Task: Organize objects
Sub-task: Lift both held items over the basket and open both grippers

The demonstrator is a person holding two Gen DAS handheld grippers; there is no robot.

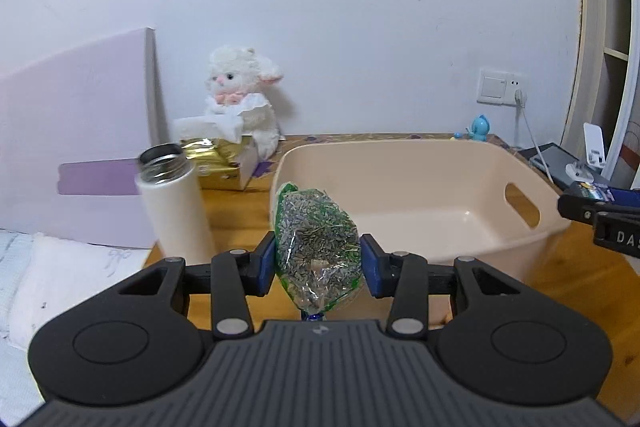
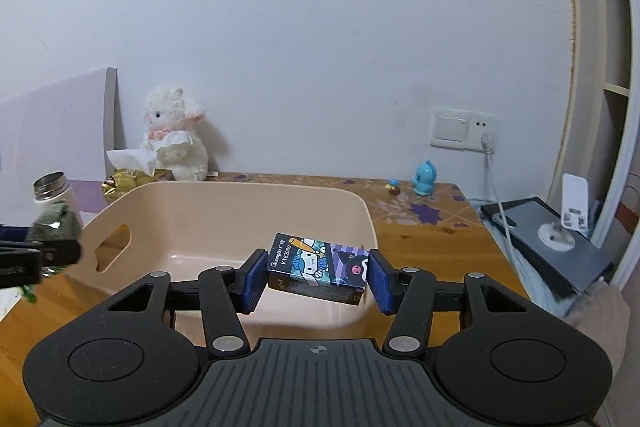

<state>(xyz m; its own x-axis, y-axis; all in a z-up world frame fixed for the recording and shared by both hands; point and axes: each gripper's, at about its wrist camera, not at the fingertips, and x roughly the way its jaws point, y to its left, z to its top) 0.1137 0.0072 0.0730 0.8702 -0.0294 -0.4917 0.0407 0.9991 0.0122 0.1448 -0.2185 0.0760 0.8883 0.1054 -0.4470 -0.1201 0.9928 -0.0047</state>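
Note:
My left gripper (image 1: 319, 263) is shut on a clear green-trimmed bag of dried herbs (image 1: 316, 239), held upright at the left front corner of the beige plastic bin (image 1: 420, 187). My right gripper (image 2: 316, 279) is shut on a small cartoon-printed box (image 2: 318, 269), held above the bin's (image 2: 224, 227) near right part. The bin looks empty inside. In the right wrist view the left gripper with the bag (image 2: 54, 223) shows at the left edge. In the left wrist view the right gripper with the box (image 1: 596, 193) shows at the right edge.
An open white thermos (image 1: 172, 203) stands left of the bin. Behind it are a gold tissue box (image 1: 224, 163) and a plush lamb (image 1: 244, 95). A blue toy figure (image 2: 425, 179) stands at the back right. A pink board (image 1: 76, 143) leans at left. A tablet (image 2: 548, 243) lies right of the table.

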